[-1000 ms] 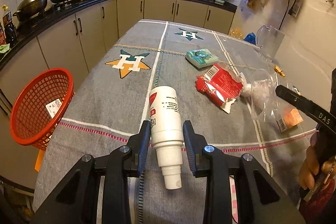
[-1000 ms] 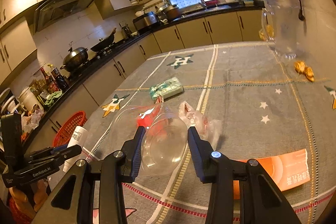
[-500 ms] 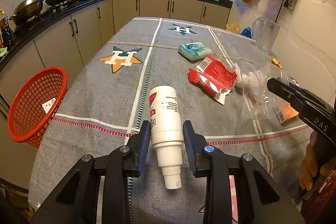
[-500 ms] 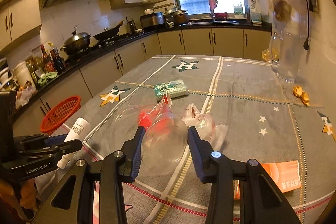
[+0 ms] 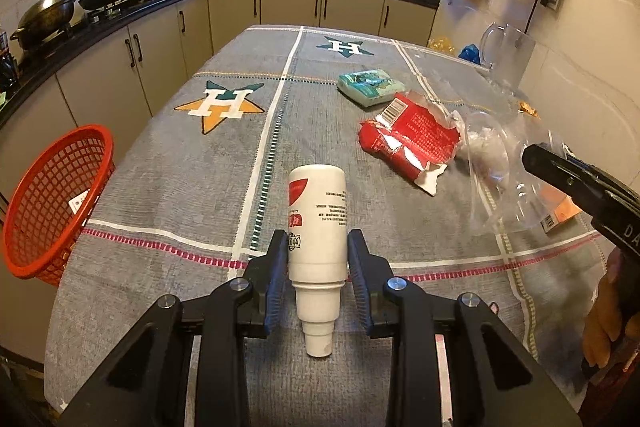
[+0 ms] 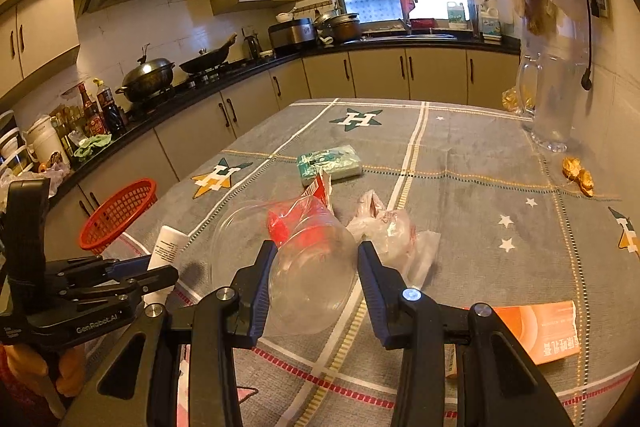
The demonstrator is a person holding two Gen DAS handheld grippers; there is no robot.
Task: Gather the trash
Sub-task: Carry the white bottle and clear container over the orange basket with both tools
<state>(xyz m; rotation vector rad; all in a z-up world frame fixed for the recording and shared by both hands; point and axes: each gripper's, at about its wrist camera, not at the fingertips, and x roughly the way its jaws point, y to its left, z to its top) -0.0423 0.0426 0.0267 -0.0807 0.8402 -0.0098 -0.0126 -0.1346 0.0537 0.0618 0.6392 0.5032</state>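
In the left wrist view, the left gripper (image 5: 318,259) pinches a white bottle (image 5: 317,223) between its two fingers. The bottle's cap end points back at the camera, and it is held up over the gray tablecloth (image 5: 180,187). A red basket (image 5: 52,199) sits off the table's left edge; its left side is cut off by the picture's rim. A torn red wrapper (image 5: 408,139) lies on the cloth, and a green packet (image 5: 368,85) lies just past it. On the right, only one black finger of the right gripper (image 5: 576,183) shows. The clear plastic cup (image 5: 496,171) it carries is see-through and hard to make out.

In the right wrist view, the right gripper (image 6: 316,263) squeezes the clear plastic cup (image 6: 308,259) between its fingers. The red wrapper (image 6: 312,211) is partly hidden behind the cup. A crumpled clear bag (image 6: 392,231) lies beside it. An orange box (image 6: 544,331) is partly hidden by the gripper. The left gripper (image 6: 120,279) covers most of the white bottle (image 6: 166,247).
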